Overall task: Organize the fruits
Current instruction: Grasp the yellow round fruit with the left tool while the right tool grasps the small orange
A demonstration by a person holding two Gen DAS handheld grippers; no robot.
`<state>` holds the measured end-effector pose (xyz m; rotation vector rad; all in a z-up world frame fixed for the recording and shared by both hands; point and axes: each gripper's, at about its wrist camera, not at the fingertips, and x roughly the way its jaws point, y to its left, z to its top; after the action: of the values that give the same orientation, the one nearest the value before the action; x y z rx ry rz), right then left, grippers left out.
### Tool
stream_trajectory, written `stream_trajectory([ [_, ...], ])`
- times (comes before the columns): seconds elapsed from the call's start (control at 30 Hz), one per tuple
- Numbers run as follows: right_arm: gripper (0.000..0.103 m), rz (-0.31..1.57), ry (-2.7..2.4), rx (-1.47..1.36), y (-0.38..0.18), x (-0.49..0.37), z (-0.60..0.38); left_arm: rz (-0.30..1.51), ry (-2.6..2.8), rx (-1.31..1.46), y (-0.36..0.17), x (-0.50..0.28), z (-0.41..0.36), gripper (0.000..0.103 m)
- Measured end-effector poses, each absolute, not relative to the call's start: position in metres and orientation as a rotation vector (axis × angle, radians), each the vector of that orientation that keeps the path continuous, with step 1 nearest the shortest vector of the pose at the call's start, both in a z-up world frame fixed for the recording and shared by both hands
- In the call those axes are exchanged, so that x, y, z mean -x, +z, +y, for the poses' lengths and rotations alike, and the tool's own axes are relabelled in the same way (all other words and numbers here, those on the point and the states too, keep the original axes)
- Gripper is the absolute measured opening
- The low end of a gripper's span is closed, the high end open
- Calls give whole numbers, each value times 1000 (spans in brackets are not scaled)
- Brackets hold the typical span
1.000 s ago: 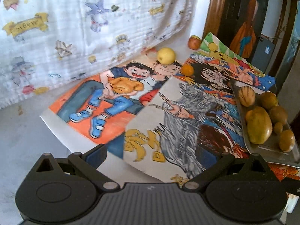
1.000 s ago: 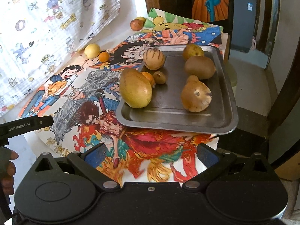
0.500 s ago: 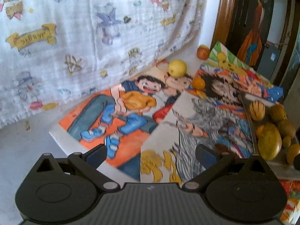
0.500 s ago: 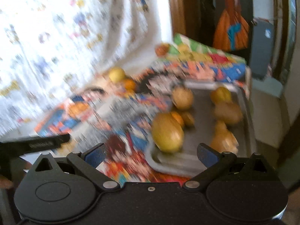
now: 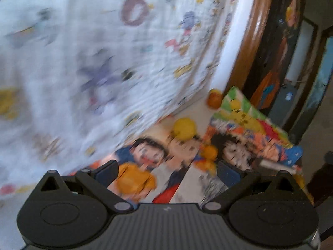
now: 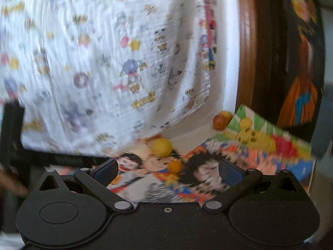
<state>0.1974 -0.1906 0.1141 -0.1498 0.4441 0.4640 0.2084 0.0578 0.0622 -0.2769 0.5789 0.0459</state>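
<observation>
Tongs (image 6: 167,169) splayed, round orange (image 6: 174,166) between.

Both wrist cameras look forward over their own spread jaws, low and close to the desk, facing its far edge and the printed cloth (image 5: 104,52); both are blurred; they share the yellow fruit (image 5: 184,128), small orange (image 6: 174,166) and cartoon posters (image 6: 260,145).

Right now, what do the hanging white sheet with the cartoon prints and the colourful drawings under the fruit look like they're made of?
The hanging sheet looks like soft woven cotton, matte: it drapes in folds and shows a fine crinkled, ribbed texture. The drawings look like paper or thin card, matte with hand-coloured areas: flat sheets with straight cut edges, overlapping one another. Motion blur leaves both somewhat open.
</observation>
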Motion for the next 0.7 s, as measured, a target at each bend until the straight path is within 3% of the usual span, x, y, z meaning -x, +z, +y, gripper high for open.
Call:
stream_trajectory([
  [0.37, 102, 555, 574, 356, 75, -291, -186, 547, -104, 83, 54, -312, 34, 103],
  [0.7, 91, 671, 714, 484, 32, -358, -162, 604, -88, 49, 21, -368, 30, 99],
])
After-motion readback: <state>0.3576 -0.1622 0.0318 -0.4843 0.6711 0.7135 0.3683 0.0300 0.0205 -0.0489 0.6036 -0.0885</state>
